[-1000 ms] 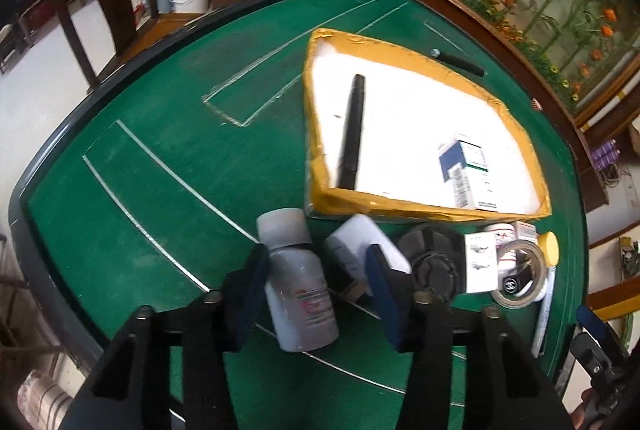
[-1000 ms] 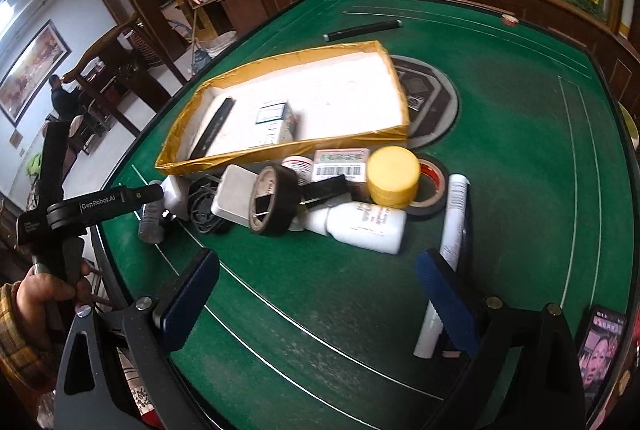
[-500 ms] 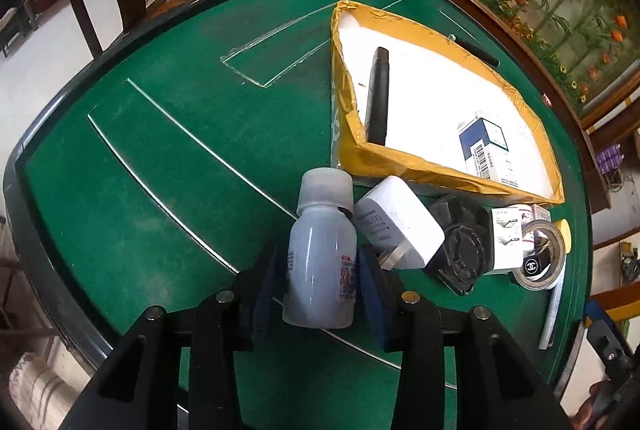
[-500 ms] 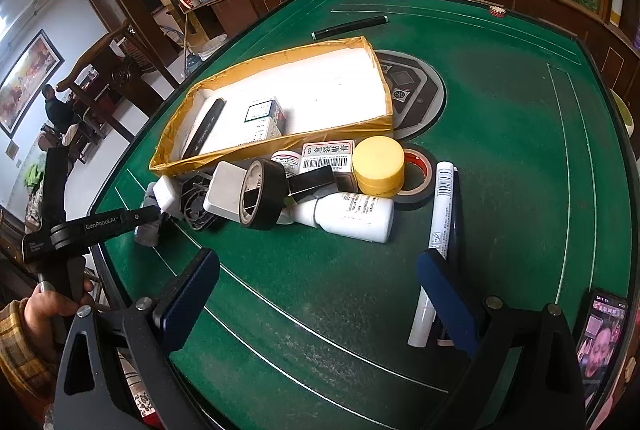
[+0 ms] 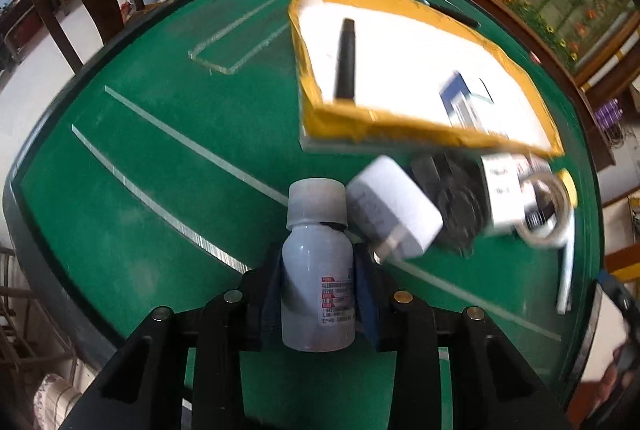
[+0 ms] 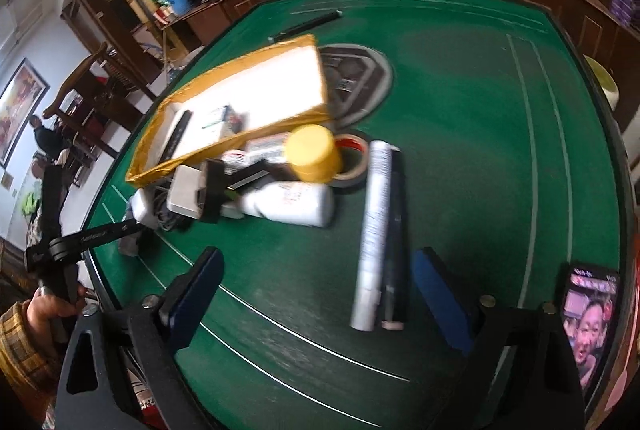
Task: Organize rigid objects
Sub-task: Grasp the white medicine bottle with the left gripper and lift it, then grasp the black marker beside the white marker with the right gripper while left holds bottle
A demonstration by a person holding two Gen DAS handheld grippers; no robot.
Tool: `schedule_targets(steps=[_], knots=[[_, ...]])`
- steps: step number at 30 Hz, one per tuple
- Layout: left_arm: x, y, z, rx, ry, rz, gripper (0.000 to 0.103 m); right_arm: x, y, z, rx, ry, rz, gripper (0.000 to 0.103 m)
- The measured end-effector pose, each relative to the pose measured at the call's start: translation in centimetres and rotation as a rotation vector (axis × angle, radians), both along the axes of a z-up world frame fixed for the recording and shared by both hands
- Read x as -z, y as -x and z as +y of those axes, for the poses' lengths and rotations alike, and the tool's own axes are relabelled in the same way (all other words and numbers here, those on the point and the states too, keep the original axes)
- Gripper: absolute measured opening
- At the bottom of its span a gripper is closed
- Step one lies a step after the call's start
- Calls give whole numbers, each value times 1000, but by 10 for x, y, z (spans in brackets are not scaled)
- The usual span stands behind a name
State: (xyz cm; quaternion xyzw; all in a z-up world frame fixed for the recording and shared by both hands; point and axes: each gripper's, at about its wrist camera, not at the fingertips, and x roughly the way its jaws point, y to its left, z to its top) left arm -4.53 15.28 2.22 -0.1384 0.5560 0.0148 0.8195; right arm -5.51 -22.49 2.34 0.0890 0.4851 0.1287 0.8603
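My left gripper (image 5: 318, 272) is shut on a small white bottle (image 5: 318, 282) with a grey cap, held near the table's near edge. Ahead lies the yellow-rimmed tray (image 5: 360, 121) with a black pen (image 5: 345, 61) and a blue-and-white box (image 5: 466, 101) in it. A white charger (image 5: 394, 211), a black fan (image 5: 456, 205) and a tape roll (image 5: 544, 209) lie in front of the tray. My right gripper (image 6: 320, 286) is open and empty above the table, near a white marker (image 6: 374, 230). The tray (image 6: 224, 145) also shows in the right wrist view.
In the right wrist view a yellow-capped white bottle (image 6: 292, 205), a red tape roll (image 6: 352, 165), a black tape roll (image 6: 212, 193) and a black pen (image 6: 304, 25) lie on the green table (image 6: 460, 133). A phone (image 6: 588, 326) sits at the right edge. Chairs stand beyond the table.
My left gripper closed on the white bottle and lifted it a little. My right gripper moved forward and right, closer to the white marker, still open.
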Motion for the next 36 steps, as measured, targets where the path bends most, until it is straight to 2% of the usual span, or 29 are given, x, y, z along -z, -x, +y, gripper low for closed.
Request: schedule_targets(steps=[5, 7, 9, 11, 15, 21, 26, 33, 36], knots=[[0, 31, -22, 83, -1, 24, 36, 8, -5, -11, 39, 1, 26, 81], [-1, 39, -33, 121, -1, 33, 36, 11, -12, -8, 32, 25, 25, 75], [-1, 43, -48, 163, -2, 40, 36, 17, -22, -2, 28, 66, 40, 62], [-2, 44, -61, 203, -9, 44, 36, 20, -30, 2, 29, 79, 52, 57], [-4, 45, -79, 258, -32, 49, 36, 19, -35, 5, 40, 62, 41, 57], [-5, 36, -82, 251, -29, 49, 36, 21, -27, -8, 84, 66, 40, 57], [-4, 28, -90, 256, -47, 48, 36, 33, -24, -16, 113, 108, 80, 49], [-1, 20, -106, 275, -51, 46, 58, 47, -29, -3, 66, 146, 99, 47], [-1, 16, -110, 279, -63, 43, 60, 48, -31, 0, 49, 173, 78, 43]])
